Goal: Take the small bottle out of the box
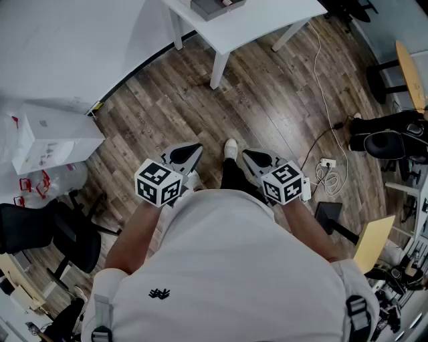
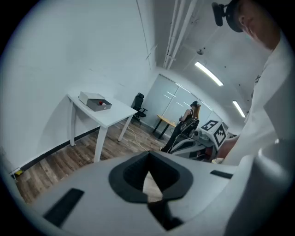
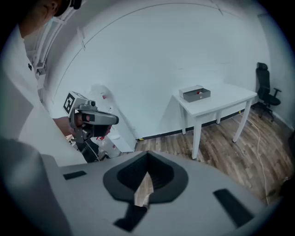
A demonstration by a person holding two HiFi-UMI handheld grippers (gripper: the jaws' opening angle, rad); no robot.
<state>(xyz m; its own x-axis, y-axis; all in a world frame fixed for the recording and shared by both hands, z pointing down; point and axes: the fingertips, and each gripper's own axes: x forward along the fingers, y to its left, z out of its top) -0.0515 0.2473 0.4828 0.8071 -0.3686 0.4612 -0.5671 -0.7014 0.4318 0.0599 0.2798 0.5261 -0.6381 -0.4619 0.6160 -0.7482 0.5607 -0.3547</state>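
A grey open box (image 1: 212, 7) lies on a white table (image 1: 267, 23) at the far side of the wood floor; it also shows as the box (image 2: 94, 101) and the box (image 3: 195, 93). A small red spot shows inside it, and no bottle can be made out. I hold both grippers close to my body, well short of the table. My left gripper (image 1: 189, 150) points forward, its jaws shut and empty (image 2: 148, 154). My right gripper (image 1: 249, 155) does the same beside it, its jaws shut on nothing (image 3: 147, 154).
A white carton (image 1: 50, 137) and plastic bags sit on the floor at the left. A black office chair (image 1: 47, 234) stands at the lower left. Cables and a power strip (image 1: 326, 163) lie at the right near another black chair (image 1: 391, 141). A person (image 2: 189, 120) stands far off.
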